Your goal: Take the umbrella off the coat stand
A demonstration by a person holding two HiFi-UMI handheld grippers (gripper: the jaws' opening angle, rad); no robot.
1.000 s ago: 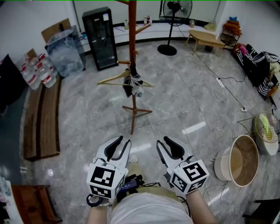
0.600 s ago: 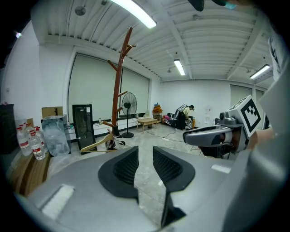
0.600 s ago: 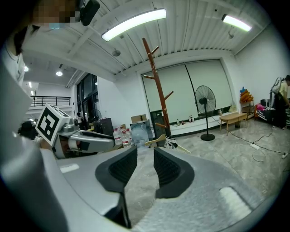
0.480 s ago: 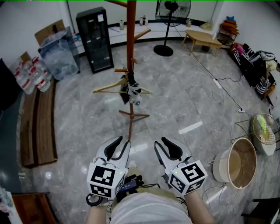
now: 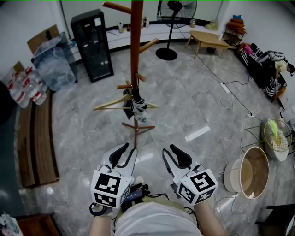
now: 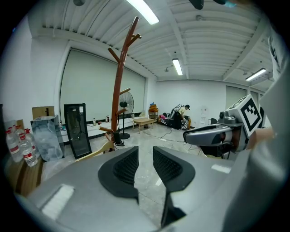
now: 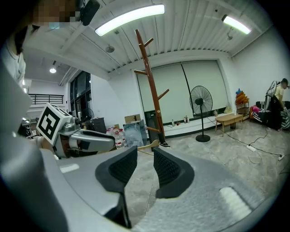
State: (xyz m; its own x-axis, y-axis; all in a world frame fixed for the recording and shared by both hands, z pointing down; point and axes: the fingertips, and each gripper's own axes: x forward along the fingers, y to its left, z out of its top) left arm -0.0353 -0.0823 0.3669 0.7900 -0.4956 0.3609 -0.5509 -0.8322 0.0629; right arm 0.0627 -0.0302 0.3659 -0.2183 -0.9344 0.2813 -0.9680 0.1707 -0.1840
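A tall brown wooden coat stand (image 5: 135, 46) rises from the marble floor straight ahead. A folded black-and-white umbrella (image 5: 138, 107) hangs low on its pole, beside a wooden clothes hanger (image 5: 115, 102). My left gripper (image 5: 128, 149) and right gripper (image 5: 169, 150) are held side by side near my body, well short of the stand. Both are open by a narrow gap with nothing between the jaws. The left gripper view shows the stand (image 6: 118, 90) and the umbrella (image 6: 118, 138) far off. In the right gripper view the stand (image 7: 152, 86) and the hanger (image 7: 149, 145) are also distant.
A black glass-door cabinet (image 5: 94, 44) stands behind the stand on the left, a pedestal fan (image 5: 173, 14) and a low wooden table (image 5: 208, 38) at the back right. A round tub (image 5: 251, 173) and a floor cable (image 5: 230, 92) lie to the right. A wooden bench (image 5: 39, 133) is on the left.
The coat stand and umbrella have come nearer in the head view as I moved towards them. Both grippers keep the same pose and gap.
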